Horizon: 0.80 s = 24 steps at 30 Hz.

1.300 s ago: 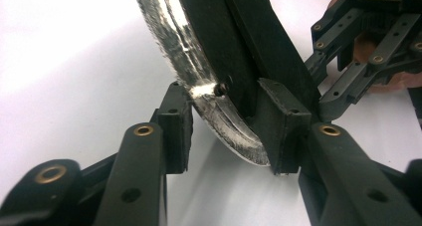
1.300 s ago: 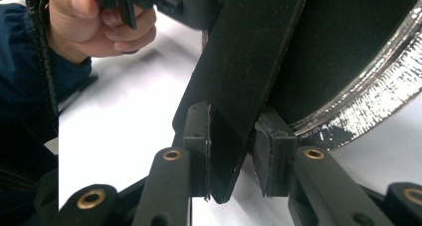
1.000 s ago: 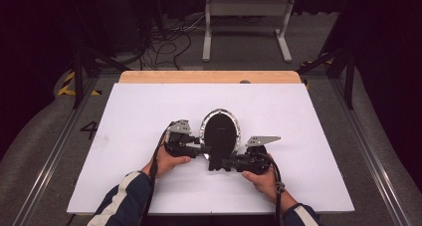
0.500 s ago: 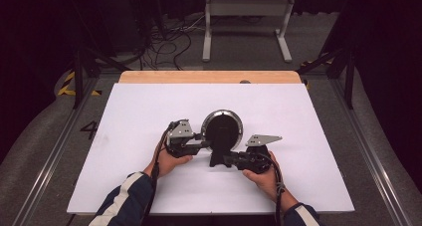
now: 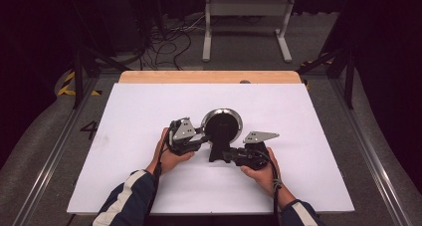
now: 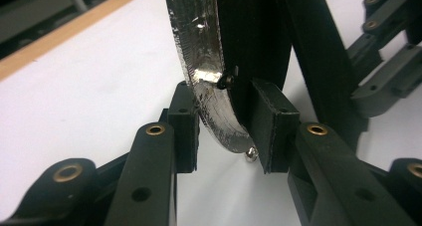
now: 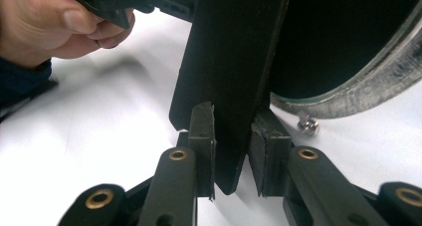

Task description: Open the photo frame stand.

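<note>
The round black mirror with a silver rim stands mid-table; left gripper has just tightened on its rim, right gripper pinches its black flat stand. Steady both, pivot gently.

A white sheet covers the table, wood showing along the far edge; a round black mirror stands mid-sheet

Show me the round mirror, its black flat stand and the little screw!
round mirror (image 5: pixel 222 126), high view, dark face.
black flat stand (image 7: pixel 229 61), right gripper view, flat middle.
little screw (image 6: pixel 227 80), left gripper view, head.
</note>
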Tool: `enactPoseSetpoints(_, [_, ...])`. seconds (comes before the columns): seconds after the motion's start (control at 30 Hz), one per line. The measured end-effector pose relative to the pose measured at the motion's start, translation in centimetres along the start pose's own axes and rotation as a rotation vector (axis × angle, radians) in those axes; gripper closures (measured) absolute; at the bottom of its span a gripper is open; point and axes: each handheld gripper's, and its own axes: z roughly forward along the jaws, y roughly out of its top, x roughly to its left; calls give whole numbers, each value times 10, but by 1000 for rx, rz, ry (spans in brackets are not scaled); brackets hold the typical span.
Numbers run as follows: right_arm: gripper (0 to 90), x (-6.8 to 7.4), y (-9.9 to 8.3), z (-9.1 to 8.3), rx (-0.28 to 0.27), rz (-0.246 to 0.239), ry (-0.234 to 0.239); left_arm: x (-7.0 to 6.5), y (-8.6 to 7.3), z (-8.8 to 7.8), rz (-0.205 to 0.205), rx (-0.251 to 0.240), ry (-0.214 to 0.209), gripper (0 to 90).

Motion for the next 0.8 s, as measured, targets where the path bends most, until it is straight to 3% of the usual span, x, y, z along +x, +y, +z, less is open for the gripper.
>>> enactPoseSetpoints(0.1, [733, -1, 3, 2, 7, -8, -12, 2, 1, 3, 1, 0, 38, 663])
enactPoseSetpoints(0.27, [731, -5, 7, 5, -3, 0, -29, 5, 2, 8, 2, -7, 65, 650])
enactPoseSetpoints(0.43, [730, -8, 8, 6, -1, 5, -35, 5, 4, 12, 35, -5, 122, 647])
enactPoseSetpoints(0.73, [729, -10, 8, 6, -1, 11, -32, 2, 3, 14, 36, -5, 150, 648])
enactPoseSetpoints(0.8, [727, -8, 8, 6, 2, 7, -27, 2, 3, 14, 54, 5, 183, 649])
